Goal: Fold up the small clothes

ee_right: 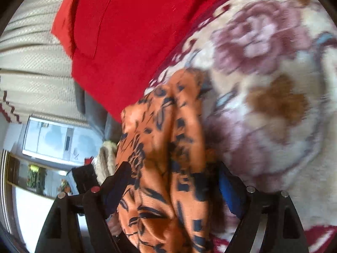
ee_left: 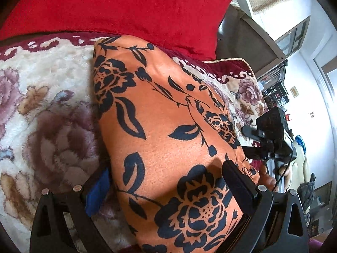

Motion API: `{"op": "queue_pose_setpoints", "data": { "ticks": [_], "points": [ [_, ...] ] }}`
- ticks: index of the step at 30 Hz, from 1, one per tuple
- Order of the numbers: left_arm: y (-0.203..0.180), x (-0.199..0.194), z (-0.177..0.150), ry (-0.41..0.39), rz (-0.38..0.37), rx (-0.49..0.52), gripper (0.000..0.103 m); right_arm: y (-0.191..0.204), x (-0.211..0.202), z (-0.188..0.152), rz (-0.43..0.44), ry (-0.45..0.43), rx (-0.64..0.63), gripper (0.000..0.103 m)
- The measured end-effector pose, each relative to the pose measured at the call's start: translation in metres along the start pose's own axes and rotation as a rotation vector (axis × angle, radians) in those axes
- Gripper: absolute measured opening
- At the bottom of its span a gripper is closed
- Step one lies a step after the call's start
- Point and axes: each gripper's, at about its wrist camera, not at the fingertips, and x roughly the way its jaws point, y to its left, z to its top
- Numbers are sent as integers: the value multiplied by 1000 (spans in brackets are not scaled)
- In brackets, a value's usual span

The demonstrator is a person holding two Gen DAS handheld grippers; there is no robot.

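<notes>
Both grippers, left [ee_left: 166, 181] and right [ee_right: 174, 187], stand wide around the orange floral garment [ee_left: 168, 126], pads apparently clear; judged mid-fold, needing a fresh grasp next.

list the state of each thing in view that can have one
orange flowered cloth: lying on the blanket, bunched at one end
floral blanket: spread flat
red pillow: resting behind the cloth
left gripper: open, straddling the cloth
right gripper: open, cloth between its fingers

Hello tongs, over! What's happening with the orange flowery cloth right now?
Left tongs wide open, straddling orange flowery cloth. Right tongs spread, cloth bunched between them, grip unclear. Cloth on fluffy blanket. Red cushion behind, not blocking.
</notes>
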Motion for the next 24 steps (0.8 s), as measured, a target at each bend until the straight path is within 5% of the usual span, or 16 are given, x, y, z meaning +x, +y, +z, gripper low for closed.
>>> {"op": "queue_pose_setpoints", "data": {
  "ticks": [3,13,24],
  "points": [
    [3,2,0,9,5,-5,100,14,16,-6,-66,23,-65,84],
    [5,1,-4,-3,0,6,99,29,34,-12,-78,31,-127,79],
    [1,-13,-7,-73,-2,31,74,54,46,-28,-133,4,-216,57]
  ]
}}
